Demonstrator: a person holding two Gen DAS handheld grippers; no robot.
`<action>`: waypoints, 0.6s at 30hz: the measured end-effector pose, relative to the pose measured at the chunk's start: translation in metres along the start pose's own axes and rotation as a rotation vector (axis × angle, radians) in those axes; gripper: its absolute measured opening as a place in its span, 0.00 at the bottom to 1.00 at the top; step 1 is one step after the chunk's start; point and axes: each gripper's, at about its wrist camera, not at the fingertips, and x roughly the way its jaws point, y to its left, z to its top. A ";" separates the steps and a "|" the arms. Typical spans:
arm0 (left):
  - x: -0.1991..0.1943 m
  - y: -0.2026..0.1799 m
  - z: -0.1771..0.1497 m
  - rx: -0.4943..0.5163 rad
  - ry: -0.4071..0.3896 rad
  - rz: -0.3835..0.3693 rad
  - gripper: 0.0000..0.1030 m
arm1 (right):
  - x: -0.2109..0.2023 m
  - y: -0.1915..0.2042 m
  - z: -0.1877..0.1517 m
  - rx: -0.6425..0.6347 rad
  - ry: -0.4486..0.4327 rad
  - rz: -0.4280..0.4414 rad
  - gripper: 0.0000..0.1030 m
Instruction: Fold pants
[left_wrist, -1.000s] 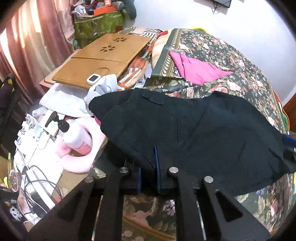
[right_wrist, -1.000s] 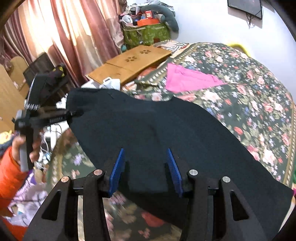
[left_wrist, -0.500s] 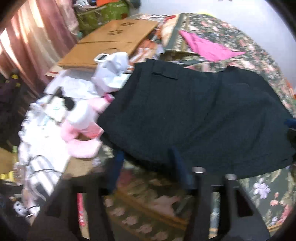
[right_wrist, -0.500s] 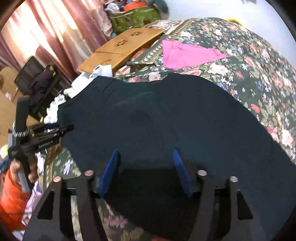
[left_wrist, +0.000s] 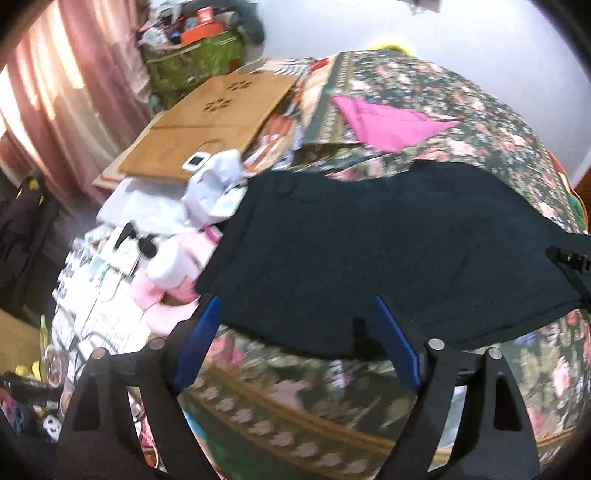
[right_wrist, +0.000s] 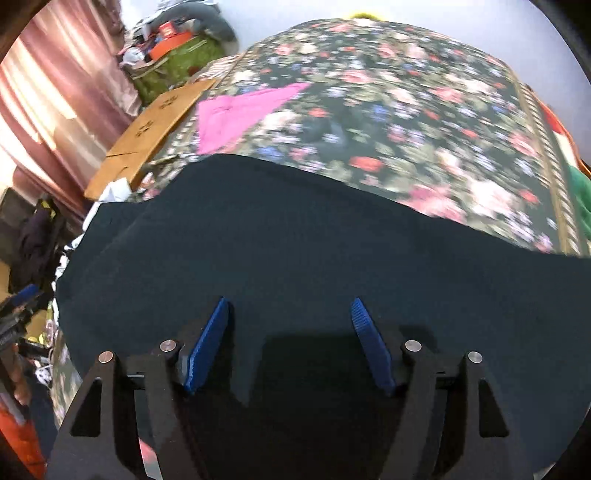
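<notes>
The dark navy pants lie folded flat on the floral bedspread. In the left wrist view my left gripper is open, its blue pads at the pants' near edge and holding nothing. In the right wrist view the pants fill the middle, and my right gripper is open just above the fabric, empty. The right gripper's tip shows at the left view's right edge.
A pink cloth lies further up the bed. A wooden lap desk, white cloth, a pink pillow with a lotion bottle and cluttered items sit to the left. Pink curtains hang behind.
My left gripper has let go of the pants' edge and opened. The pants have dropped flat onto the bed. My right gripper has opened wider and moved forward over the fabric.
</notes>
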 end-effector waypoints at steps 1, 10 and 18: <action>0.000 -0.007 0.003 0.014 -0.002 -0.005 0.83 | -0.005 -0.007 -0.006 0.003 -0.001 -0.003 0.73; 0.021 -0.100 0.036 0.176 0.031 -0.105 0.85 | -0.058 -0.062 -0.063 0.188 -0.060 -0.033 0.76; 0.036 -0.185 0.043 0.360 0.080 -0.179 0.85 | -0.106 -0.099 -0.112 0.403 -0.189 -0.016 0.76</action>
